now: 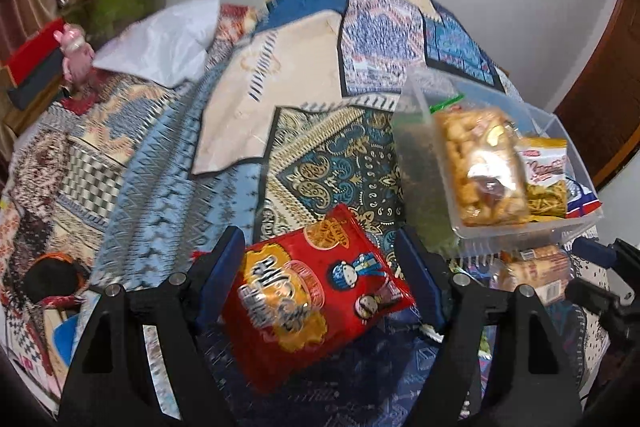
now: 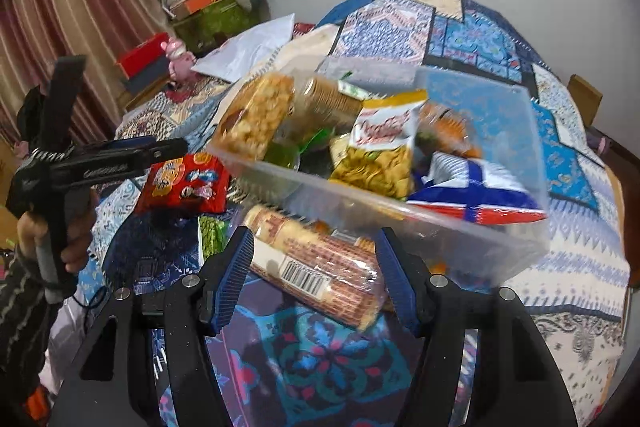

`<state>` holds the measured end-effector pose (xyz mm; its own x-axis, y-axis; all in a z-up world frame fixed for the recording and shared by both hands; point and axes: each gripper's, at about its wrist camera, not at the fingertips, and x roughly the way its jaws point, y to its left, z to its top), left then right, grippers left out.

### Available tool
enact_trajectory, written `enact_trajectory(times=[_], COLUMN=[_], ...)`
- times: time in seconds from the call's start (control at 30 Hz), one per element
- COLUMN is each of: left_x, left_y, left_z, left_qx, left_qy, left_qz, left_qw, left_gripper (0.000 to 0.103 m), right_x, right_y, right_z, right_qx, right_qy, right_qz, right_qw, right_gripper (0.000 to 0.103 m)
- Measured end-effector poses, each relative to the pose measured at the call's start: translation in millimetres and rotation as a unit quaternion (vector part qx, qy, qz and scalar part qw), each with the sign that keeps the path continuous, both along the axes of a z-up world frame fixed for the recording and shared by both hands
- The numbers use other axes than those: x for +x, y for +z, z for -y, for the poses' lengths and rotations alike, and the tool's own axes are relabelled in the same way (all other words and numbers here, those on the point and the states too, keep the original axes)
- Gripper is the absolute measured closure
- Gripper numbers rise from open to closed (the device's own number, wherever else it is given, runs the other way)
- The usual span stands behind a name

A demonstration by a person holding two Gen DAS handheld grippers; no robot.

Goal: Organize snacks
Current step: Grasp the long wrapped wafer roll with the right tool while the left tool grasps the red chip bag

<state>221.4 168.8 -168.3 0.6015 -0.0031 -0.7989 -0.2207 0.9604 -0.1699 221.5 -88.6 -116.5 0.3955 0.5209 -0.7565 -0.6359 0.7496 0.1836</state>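
Observation:
My left gripper (image 1: 320,259) is shut on a red snack bag (image 1: 316,295) and holds it above the bed, left of a clear plastic bin (image 1: 560,131). The bin holds several snack packets, among them an orange puffed-snack pack (image 1: 480,163). My right gripper (image 2: 316,267) is shut on a long biscuit roll (image 2: 312,267) with a barcode label, held just in front of and below the bin's near wall (image 2: 440,227). The red bag (image 2: 184,183) and the left gripper's fingers (image 2: 120,157) show at the left of the right wrist view.
A patchwork quilt (image 1: 180,155) covers the bed. A white pillow (image 1: 160,39) and a pink toy (image 1: 76,55) lie at the far left. Boxes and clothes are piled by the curtain (image 2: 60,7). A green packet (image 2: 212,235) lies on the quilt under the roll.

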Motion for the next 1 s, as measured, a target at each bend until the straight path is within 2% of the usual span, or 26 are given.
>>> enact_trajectory(times=[0.1, 0.17, 0.27, 0.47, 0.6, 0.8, 1.0], left_x=[15.5, 23.3, 22.9, -0.3, -17.1, -47.2, -68.1], left_y=[-16.2, -26.5, -31.3, -27.0, -23.2, -17.4, -21.8], left_z=[5.3, 11.6, 18.2, 28.7, 36.3, 46.2, 57.0], left_qx=[0.012, 0.035, 0.057, 0.054, 0.056, 0.037, 0.055], left_qy=[-0.014, -0.026, -0.038, -0.064, -0.073, -0.082, -0.093], left_qz=[-0.023, -0.04, -0.046, -0.049, -0.051, -0.048, -0.055], left_qw=[0.9996, 0.9982, 0.9966, 0.9953, 0.9945, 0.9947, 0.9926], left_gripper=[0.026, 0.026, 0.026, 0.026, 0.026, 0.026, 0.026], right_x=[2.6, 3.3, 4.8, 6.1, -3.4, -21.4, -33.7], right_y=[-8.2, -11.8, -17.3, -28.8, -28.2, -29.8, -39.5], right_z=[-7.1, -10.5, -14.4, -14.7, -9.9, -3.9, 5.1], right_qx=[-0.005, -0.009, -0.013, -0.004, -0.001, -0.015, -0.024], right_qy=[0.008, 0.012, 0.018, 0.029, 0.032, 0.046, 0.051], right_qz=[-0.009, -0.01, -0.016, -0.049, -0.052, -0.052, -0.072], right_qw=[1.0, 1.0, 1.0, 0.998, 0.998, 0.997, 0.996], right_gripper=[0.043, 0.043, 0.043, 0.043, 0.043, 0.043, 0.043])
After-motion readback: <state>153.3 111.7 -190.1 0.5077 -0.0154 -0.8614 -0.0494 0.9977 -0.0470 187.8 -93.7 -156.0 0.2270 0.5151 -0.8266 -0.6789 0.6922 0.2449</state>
